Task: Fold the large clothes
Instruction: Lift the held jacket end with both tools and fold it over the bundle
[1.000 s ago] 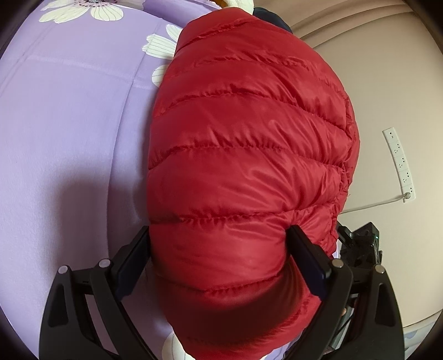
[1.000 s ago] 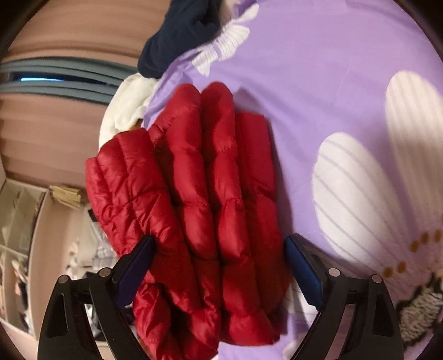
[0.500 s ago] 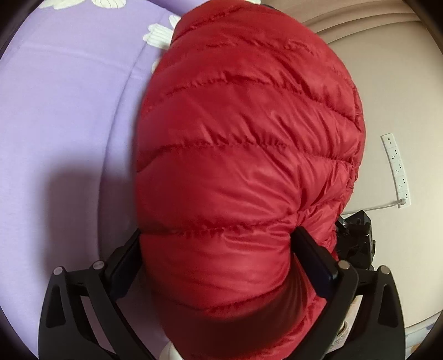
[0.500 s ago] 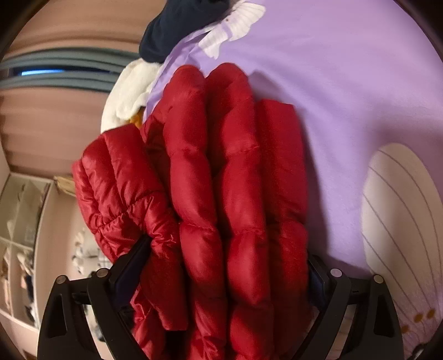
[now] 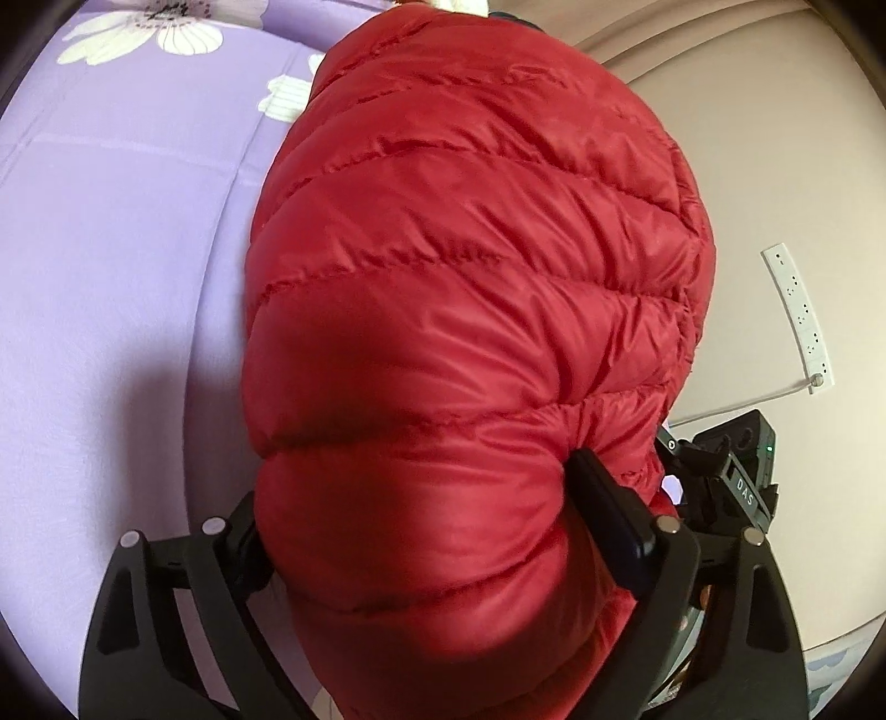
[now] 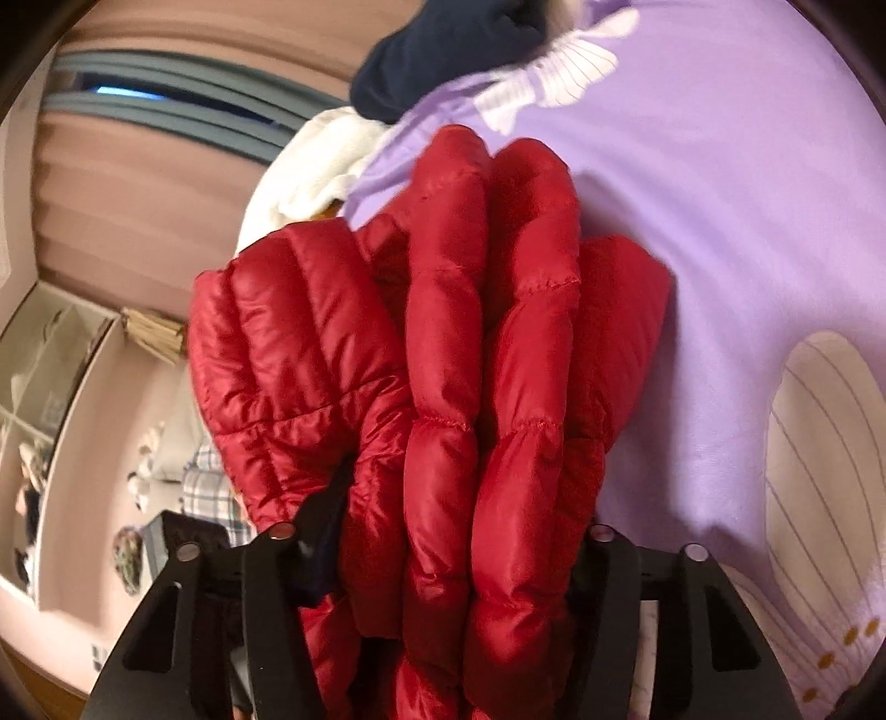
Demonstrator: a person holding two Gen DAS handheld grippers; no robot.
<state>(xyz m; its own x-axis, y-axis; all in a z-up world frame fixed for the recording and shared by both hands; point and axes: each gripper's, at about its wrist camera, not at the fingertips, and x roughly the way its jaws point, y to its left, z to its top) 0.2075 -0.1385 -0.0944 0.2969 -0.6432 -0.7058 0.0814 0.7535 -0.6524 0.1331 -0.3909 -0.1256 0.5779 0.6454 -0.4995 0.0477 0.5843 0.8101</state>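
A red quilted puffer jacket [image 5: 470,288] is bundled into a thick folded stack on a purple flowered bedsheet [image 5: 111,266]. My left gripper [image 5: 415,509] is closed around one end of the bundle, its fingers [image 5: 609,509] pressed into the padding. In the right wrist view the same jacket [image 6: 470,387] shows as several stacked layers. My right gripper [image 6: 454,554] is closed on the other end, its fingers [image 6: 321,531] squeezing the layers. The other gripper [image 5: 731,476] shows behind the jacket in the left wrist view.
A dark navy garment [image 6: 443,50] and a white garment [image 6: 310,166] lie at the bed's far edge. A white power strip [image 5: 797,321] with a cable is on the beige floor. Shelves [image 6: 50,399] stand by the wall.
Both grippers moved in onto the jacket and narrowed, squeezing the bundle. The jacket now fills more of both views.
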